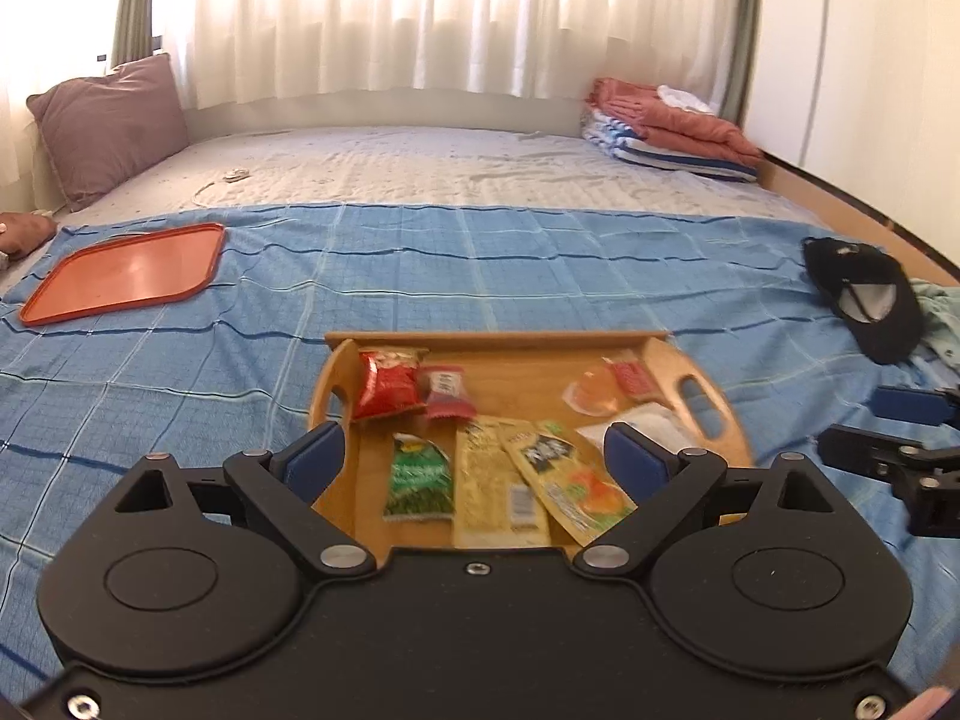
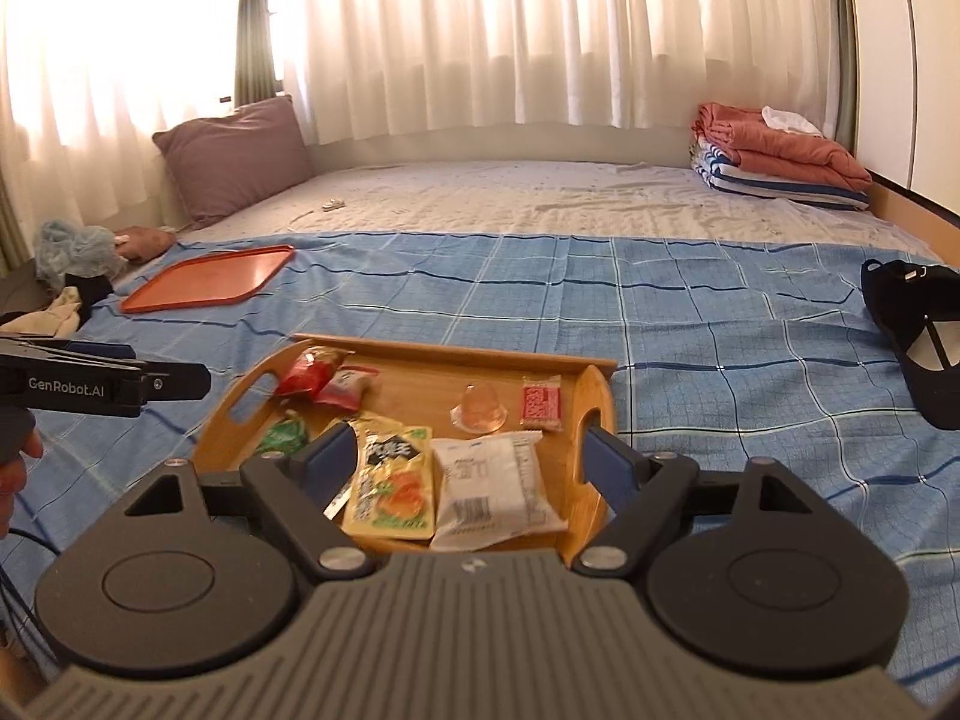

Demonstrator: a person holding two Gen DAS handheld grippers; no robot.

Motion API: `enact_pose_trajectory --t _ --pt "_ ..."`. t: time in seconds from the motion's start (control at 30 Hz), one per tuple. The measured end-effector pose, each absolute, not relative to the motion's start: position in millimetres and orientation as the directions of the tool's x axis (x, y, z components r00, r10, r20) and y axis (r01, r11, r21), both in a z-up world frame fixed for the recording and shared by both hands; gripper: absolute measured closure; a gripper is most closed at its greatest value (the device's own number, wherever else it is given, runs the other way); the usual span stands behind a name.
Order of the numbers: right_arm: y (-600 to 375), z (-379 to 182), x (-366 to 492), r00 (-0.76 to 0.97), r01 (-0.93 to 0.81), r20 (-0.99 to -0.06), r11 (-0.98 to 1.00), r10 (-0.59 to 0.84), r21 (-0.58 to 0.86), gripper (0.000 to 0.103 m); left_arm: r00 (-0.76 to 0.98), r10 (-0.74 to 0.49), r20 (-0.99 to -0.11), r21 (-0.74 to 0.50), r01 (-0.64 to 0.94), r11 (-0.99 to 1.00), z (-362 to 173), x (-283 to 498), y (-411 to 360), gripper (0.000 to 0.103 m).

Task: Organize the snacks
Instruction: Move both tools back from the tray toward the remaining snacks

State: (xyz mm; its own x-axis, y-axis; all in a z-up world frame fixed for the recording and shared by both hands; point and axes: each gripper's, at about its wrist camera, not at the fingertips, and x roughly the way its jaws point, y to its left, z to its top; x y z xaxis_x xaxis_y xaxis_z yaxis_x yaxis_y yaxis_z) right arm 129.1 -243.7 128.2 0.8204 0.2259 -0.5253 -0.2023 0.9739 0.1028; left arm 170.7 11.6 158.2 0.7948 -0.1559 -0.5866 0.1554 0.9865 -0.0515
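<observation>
You are looking over a bed [image 1: 480, 174] whose near half is covered by a blue checked cloth [image 1: 540, 276]. On that cloth, straight ahead of both of your grippers, sits the wooden tray [image 2: 594, 396]; its long axis runs left to right across your view, with a cut-out handle at each short end. Far off to the left lies an orange tray [image 1: 129, 273], flat on the cloth, well apart from the wooden one.

Inside the wooden tray, the white packet [image 2: 489, 489] lies near the right end, its long axis running away from you. Beside it on the left the yellow pouch [image 2: 393, 489] points the same way, slightly tilted. A second pale yellow packet [image 1: 495, 492] lies beside that pouch, lengthwise toward you. The green packet [image 1: 420, 480] lies left of those. The red bag [image 1: 387, 384] lies at the far left end, and the small red packet [image 1: 444, 390] touches its right side. The clear jelly cup [image 2: 477, 408] stands upright, with a small red-and-white sachet [image 2: 540, 402] just beside it at the far right.

Your left gripper [image 1: 477, 459] is spread wide with nothing between its fingers. Your right gripper [image 2: 477, 465] is likewise released and empty, above the near edge of the tray.
</observation>
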Motion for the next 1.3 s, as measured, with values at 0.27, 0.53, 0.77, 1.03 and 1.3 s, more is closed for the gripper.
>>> enact_pose_trajectory --t 0.27,0.53,0.77,1.03,1.3 --pt "-246 159 95 0.845 -0.209 -0.485 0.974 0.227 0.092 0.013 0.807 -0.186 -0.561 -0.066 0.180 0.981 192 124 11 0.010" --pt "-245 171 63 0.863 -0.223 -0.443 0.970 0.242 0.096 0.011 0.829 -0.170 -0.533 -0.081 0.150 0.985 201 82 20 0.009" --pt "-235 149 43 0.857 -0.249 -0.448 0.965 0.257 0.077 0.010 0.826 -0.180 -0.534 -0.083 0.161 0.983 176 46 23 0.009" --pt "-224 107 33 0.837 -0.272 -0.469 0.958 0.281 0.089 0.010 0.834 -0.133 -0.535 0.001 0.158 0.987 125 26 20 0.009" --pt "-208 62 21 0.828 -0.289 -0.491 0.957 0.271 0.041 0.010 0.817 -0.150 -0.557 0.005 0.184 0.983 74 19 16 0.009"
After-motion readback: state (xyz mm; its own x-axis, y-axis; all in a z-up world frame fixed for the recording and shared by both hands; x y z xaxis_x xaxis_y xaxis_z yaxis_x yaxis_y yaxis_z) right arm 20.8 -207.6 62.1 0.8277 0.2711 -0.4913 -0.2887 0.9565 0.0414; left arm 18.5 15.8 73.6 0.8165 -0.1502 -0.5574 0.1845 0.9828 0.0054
